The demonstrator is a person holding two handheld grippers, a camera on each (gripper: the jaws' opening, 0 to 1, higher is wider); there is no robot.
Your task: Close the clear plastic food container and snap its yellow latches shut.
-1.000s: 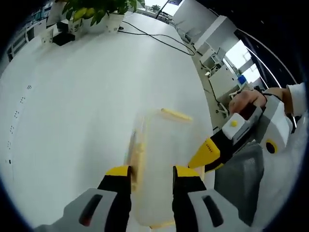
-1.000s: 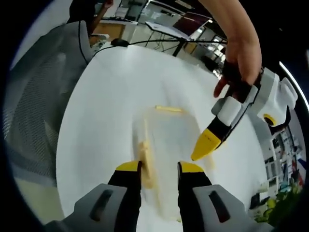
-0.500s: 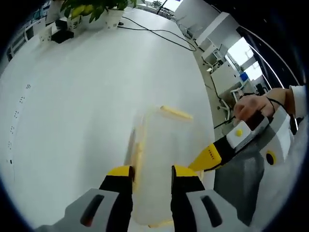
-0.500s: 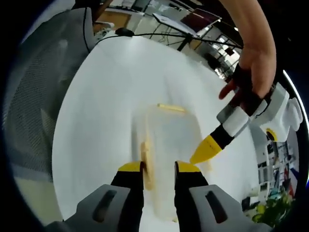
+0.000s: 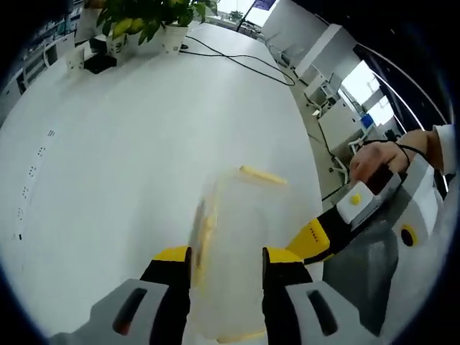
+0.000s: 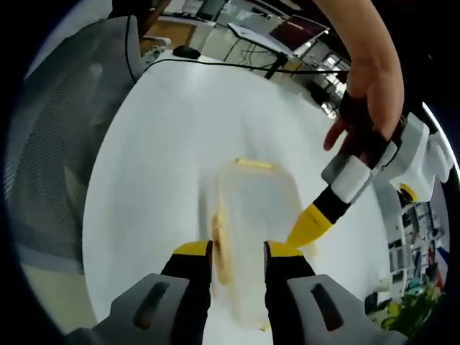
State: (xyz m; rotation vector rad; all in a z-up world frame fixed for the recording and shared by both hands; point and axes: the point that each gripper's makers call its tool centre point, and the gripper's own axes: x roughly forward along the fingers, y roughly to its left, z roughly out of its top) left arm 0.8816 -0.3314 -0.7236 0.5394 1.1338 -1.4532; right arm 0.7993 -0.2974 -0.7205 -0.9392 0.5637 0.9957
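Spanning both views, the white counter carried the clear container near its right edge, lid apparently down. A potted plant stood at the far corner. Yellow latches showed at the far end and along one long side. The left tool and right tool each straddled the container, jaws parted and holding nothing. Judged step: latching. Next, a jaw tip should press a latch down until it snaps.
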